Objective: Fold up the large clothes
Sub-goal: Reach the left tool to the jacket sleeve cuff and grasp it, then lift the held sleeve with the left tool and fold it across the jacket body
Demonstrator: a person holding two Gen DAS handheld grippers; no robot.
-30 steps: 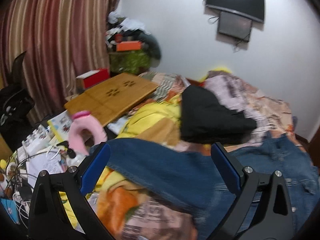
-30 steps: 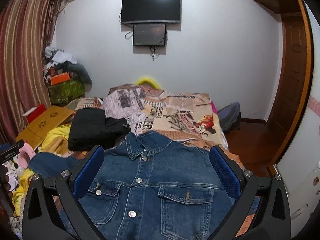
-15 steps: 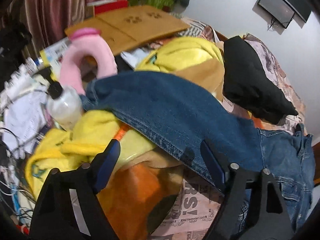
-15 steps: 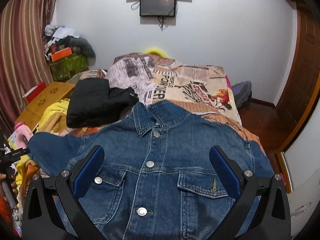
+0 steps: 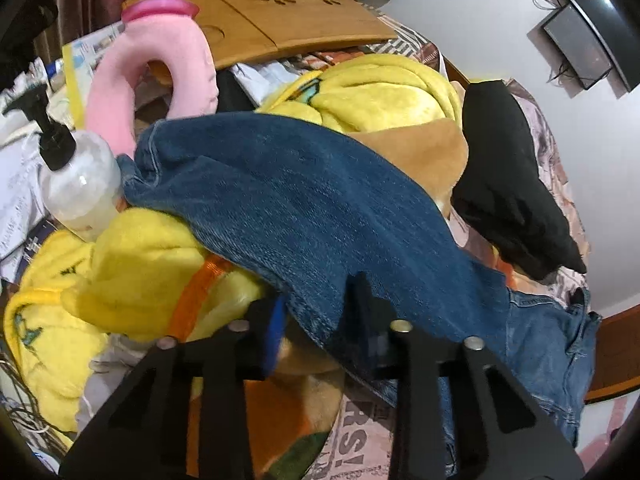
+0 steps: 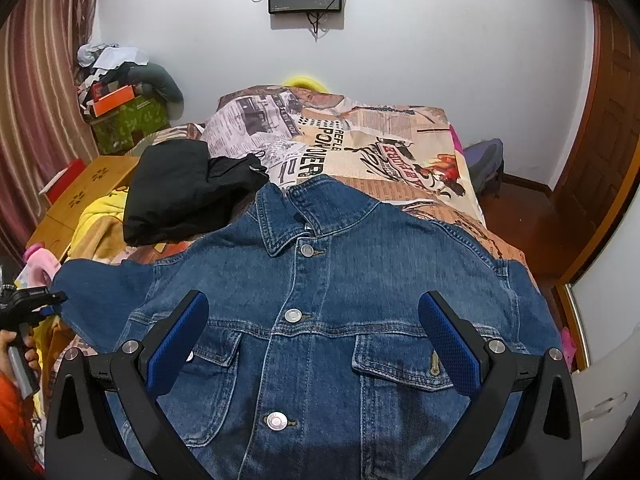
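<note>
- Left gripper (image 5: 320, 312) pinches the sleeve (image 5: 304, 208) edge at frame bottom, likely to fold it inward.
- Right gripper (image 6: 314, 332) wide, empty, low centre over the jacket (image 6: 320, 320) — spread flat on the bed (image 6: 384, 152).

1 denim jacket (image 6: 320, 320), 2 grippers (image 6: 312, 328)

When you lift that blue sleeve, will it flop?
Probably. The sleeve drapes limply over the blanket, so it should sag from the left tool. Denim looks thick, likely heavyish. The jacket may drag along.
</note>
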